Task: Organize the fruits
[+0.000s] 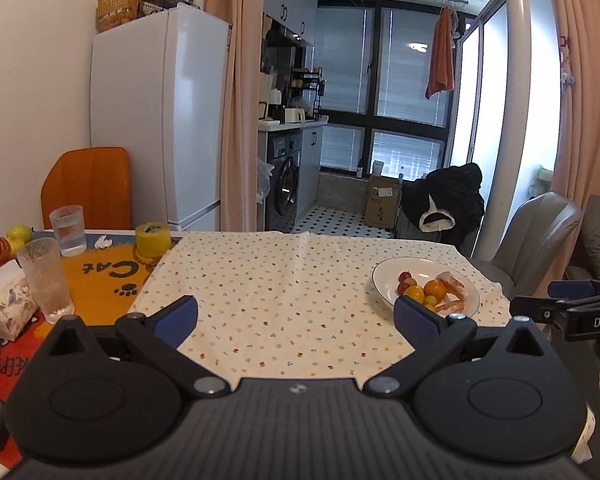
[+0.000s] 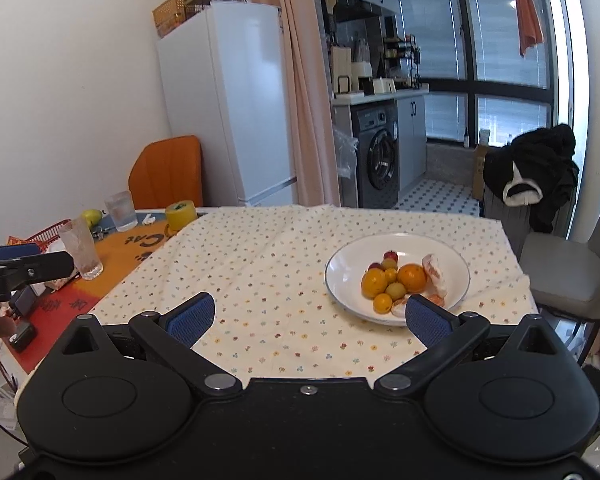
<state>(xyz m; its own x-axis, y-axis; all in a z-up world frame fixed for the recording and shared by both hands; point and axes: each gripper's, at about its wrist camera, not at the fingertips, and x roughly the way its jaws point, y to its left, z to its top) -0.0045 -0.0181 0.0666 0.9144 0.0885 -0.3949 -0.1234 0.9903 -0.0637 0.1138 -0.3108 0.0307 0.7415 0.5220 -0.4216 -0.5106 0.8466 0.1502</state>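
The fruits (image 2: 396, 280) sit heaped in a white plate (image 2: 340, 280) on the flowered tablecloth (image 2: 268, 280), toward its right side: round oranges, small plums and soft peeled segments. They look light and prone to roll, the segments easily crushed, so a gentle grip across an orange's middle seems best. The right gripper (image 2: 308, 318) and left gripper (image 1: 296, 318) both hover with fingers spread, empty

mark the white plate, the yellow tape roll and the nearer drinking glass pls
white plate (image 2: 342, 280), right wrist view, bare left inside of the dish.
yellow tape roll (image 2: 181, 215), right wrist view, its outer side wall.
nearer drinking glass (image 2: 82, 250), right wrist view, middle of its ribbed wall.
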